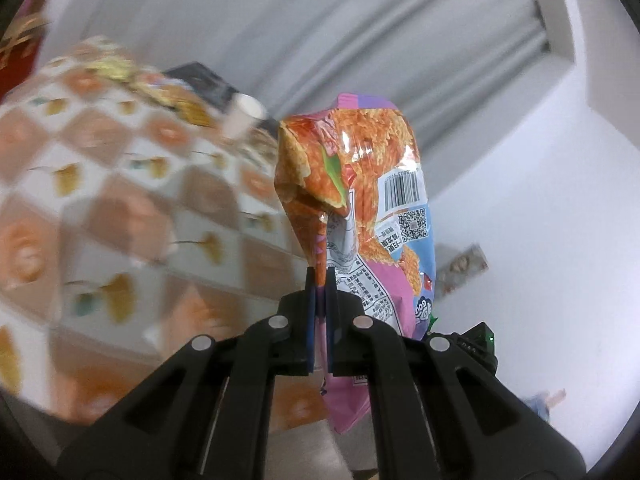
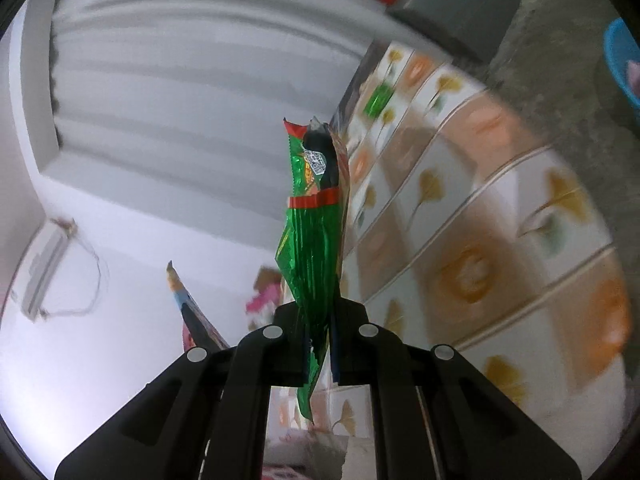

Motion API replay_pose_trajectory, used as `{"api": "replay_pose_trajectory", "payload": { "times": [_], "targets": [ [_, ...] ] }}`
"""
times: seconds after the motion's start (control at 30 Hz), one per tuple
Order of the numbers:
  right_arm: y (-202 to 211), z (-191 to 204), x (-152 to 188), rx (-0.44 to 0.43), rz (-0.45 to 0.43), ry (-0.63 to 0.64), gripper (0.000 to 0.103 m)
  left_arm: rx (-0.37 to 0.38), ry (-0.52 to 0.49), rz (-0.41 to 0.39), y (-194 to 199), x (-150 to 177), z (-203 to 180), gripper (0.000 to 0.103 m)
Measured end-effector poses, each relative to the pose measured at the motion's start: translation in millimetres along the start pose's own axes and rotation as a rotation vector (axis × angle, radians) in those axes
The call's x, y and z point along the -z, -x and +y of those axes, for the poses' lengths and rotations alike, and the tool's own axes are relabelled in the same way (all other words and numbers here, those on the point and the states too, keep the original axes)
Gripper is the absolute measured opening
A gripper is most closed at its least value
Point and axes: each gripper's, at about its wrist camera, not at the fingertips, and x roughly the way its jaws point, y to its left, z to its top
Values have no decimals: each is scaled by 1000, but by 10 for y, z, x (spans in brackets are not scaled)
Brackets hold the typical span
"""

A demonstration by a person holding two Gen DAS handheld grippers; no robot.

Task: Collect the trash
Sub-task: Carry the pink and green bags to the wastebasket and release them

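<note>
My left gripper [image 1: 320,276] is shut on an orange and pink snack bag [image 1: 356,184] that stands up out of the jaws, barcode side showing. In the right wrist view, my right gripper [image 2: 320,312] is shut on a crumpled green wrapper [image 2: 314,240] with a red band, which also sticks up between the fingers. Both bags are held off the table, in front of a white wall and curtain. The edge of the snack bag [image 2: 192,308] shows low at the left of the right wrist view. The other gripper's dark body [image 1: 476,340] peeks out behind the snack bag.
A table with a tile-patterned cloth [image 1: 120,200] fills the left of the left view, carrying a paper cup [image 1: 242,116] and a dark box [image 1: 204,80]. The same cloth [image 2: 480,240] is at right in the right view, with a green packet [image 2: 378,98] on it. A blue basin [image 2: 622,64] sits beyond.
</note>
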Motion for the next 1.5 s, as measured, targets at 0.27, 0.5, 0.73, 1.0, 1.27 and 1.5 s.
{"api": "replay_pose_trajectory", "payload": {
  "times": [0.27, 0.5, 0.73, 1.0, 1.27, 1.5],
  "targets": [
    [1073, -606, -376, 8, -241, -101, 8, 123, -109, 160, -1099, 122, -847, 2],
    [1825, -1318, -772, 85, -423, -222, 8, 170, -188, 333, -2242, 405, -1537, 2],
    [1800, -2028, -1402, 198, -449, -328, 8, 163, -209, 456, -3111, 687, -1897, 2],
    [1574, -2962, -2195, 292, -366, -496, 10, 106, -203, 520, -3664, 780, -1777, 2],
    [1327, -3699, -2421, 381, -338, -655, 40, 52, -184, 550, -3878, 761, -1596, 2],
    [1663, -3455, -2298, 392, -458, -512, 47, 34, -144, 584, -4241, 768, -1567, 2]
  ]
}}
